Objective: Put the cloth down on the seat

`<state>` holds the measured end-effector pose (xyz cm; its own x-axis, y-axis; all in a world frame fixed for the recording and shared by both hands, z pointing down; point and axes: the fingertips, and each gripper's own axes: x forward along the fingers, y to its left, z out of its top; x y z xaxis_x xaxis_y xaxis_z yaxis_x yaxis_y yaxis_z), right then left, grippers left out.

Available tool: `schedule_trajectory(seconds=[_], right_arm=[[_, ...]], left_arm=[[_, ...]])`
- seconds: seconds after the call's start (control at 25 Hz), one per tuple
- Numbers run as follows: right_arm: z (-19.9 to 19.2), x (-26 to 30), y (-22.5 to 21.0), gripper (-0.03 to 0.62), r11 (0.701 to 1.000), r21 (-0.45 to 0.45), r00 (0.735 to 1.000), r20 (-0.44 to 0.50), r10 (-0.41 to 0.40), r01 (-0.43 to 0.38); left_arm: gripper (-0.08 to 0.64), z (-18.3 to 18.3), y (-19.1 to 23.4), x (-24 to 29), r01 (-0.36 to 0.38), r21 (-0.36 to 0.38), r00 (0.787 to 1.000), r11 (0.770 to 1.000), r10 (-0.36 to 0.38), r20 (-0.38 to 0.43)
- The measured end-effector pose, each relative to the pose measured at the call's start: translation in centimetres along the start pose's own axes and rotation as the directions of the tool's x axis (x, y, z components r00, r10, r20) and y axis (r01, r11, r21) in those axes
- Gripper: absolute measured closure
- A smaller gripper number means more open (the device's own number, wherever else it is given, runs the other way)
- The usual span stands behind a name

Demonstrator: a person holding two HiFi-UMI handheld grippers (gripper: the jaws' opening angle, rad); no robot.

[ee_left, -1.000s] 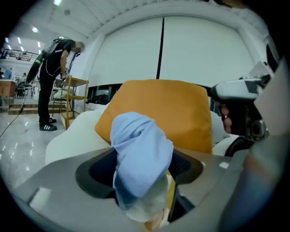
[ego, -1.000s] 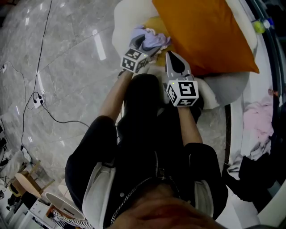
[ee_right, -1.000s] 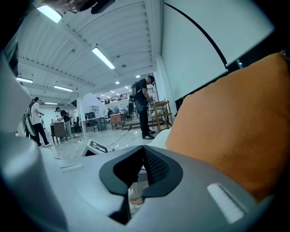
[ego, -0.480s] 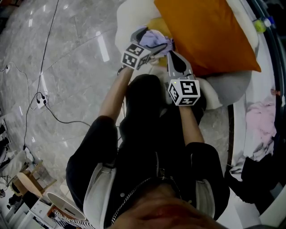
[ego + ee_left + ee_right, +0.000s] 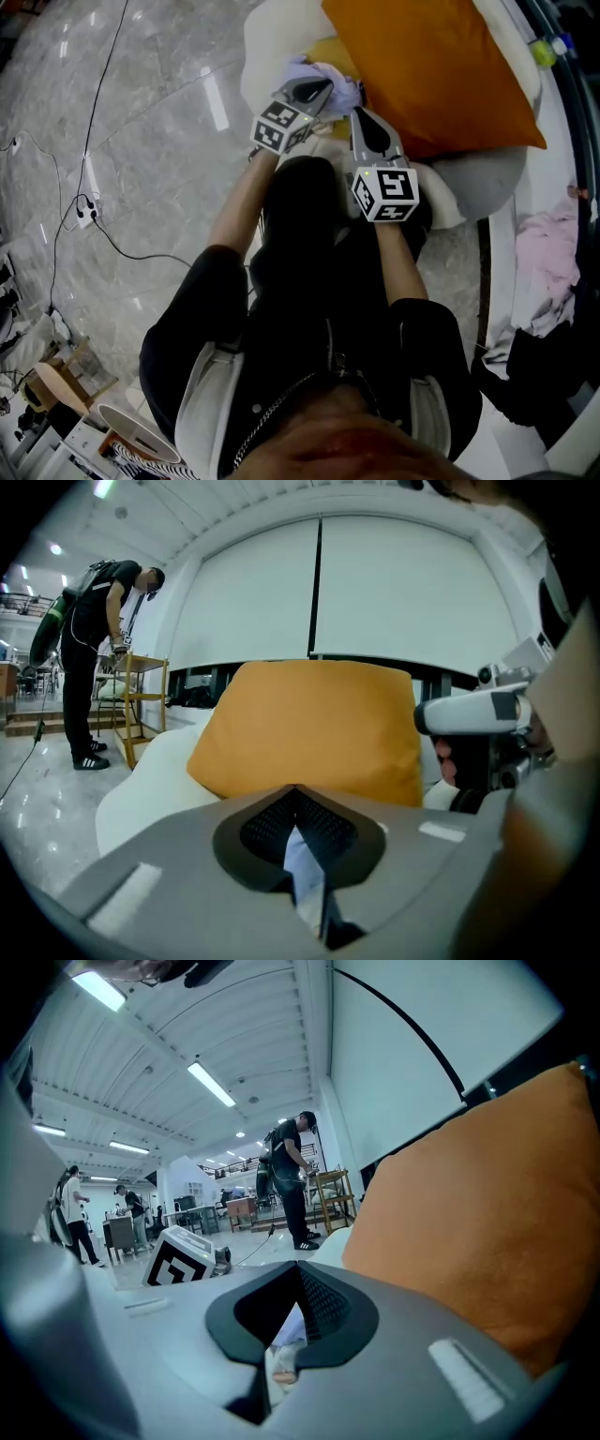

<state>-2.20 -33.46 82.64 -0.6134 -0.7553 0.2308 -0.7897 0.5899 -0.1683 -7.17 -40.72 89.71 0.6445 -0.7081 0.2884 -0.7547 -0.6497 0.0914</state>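
Observation:
The lavender cloth lies bunched on the white seat, against the big orange cushion. My left gripper points at it from the near side with its jaws together and nothing clamped. In the left gripper view its tips meet, and a pale strip of cloth shows through the gap behind them. My right gripper hovers just right of the cloth, jaws closed and empty. Its tips also meet in the right gripper view.
The orange cushion fills the seat's back. A yellow fabric lies under the cloth. A black cable runs over the marble floor at left. Pink clothes are heaped at right. A person stands by a wooden shelf.
The left gripper carried the cloth a little farther onto the seat, let it go and now has its jaws together just short of it. The right gripper has barely moved.

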Motion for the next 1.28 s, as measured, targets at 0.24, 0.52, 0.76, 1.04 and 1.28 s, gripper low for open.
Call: schedule_trajectory(seconds=[0.24, 0.52, 0.76, 1.04, 1.28], right_arm=[[0.0, -0.2, 0.0, 0.59, 1.0, 0.009, 1.0, 0.001, -0.01, 0.01], [2.4, -1.7, 0.7, 0.59, 0.999, 0.028, 0.999, -0.013, -0.032, 0.032], [9.1, -4.5, 2.5, 0.589, 0.999, 0.028, 0.999, -0.023, -0.034, 0.034], [20.6, -9.3, 4.3, 0.591, 0.999, 0.028, 0.998, -0.046, -0.043, 0.045], [32.2, -14.6, 6.9, 0.591, 0.999, 0.018, 0.998, -0.046, -0.04, 0.041]], left_arm=[[0.55, -0.1, -1.2, -0.2, 0.02, 0.01, 1.0, 1.0, -0.02, -0.016], [0.549, 3.0, -3.1, -1.6, 0.027, -0.007, 0.999, 1.0, -0.028, -0.016], [0.549, 9.6, -4.7, -4.7, 0.013, -0.027, 0.999, 1.0, -0.013, -0.033], [0.549, 21.7, -7.1, -8.9, 0.001, -0.045, 0.999, 0.999, -0.003, -0.039], [0.549, 33.8, -11.2, -13.3, 0.014, -0.056, 1.0, 0.998, -0.015, -0.02]])
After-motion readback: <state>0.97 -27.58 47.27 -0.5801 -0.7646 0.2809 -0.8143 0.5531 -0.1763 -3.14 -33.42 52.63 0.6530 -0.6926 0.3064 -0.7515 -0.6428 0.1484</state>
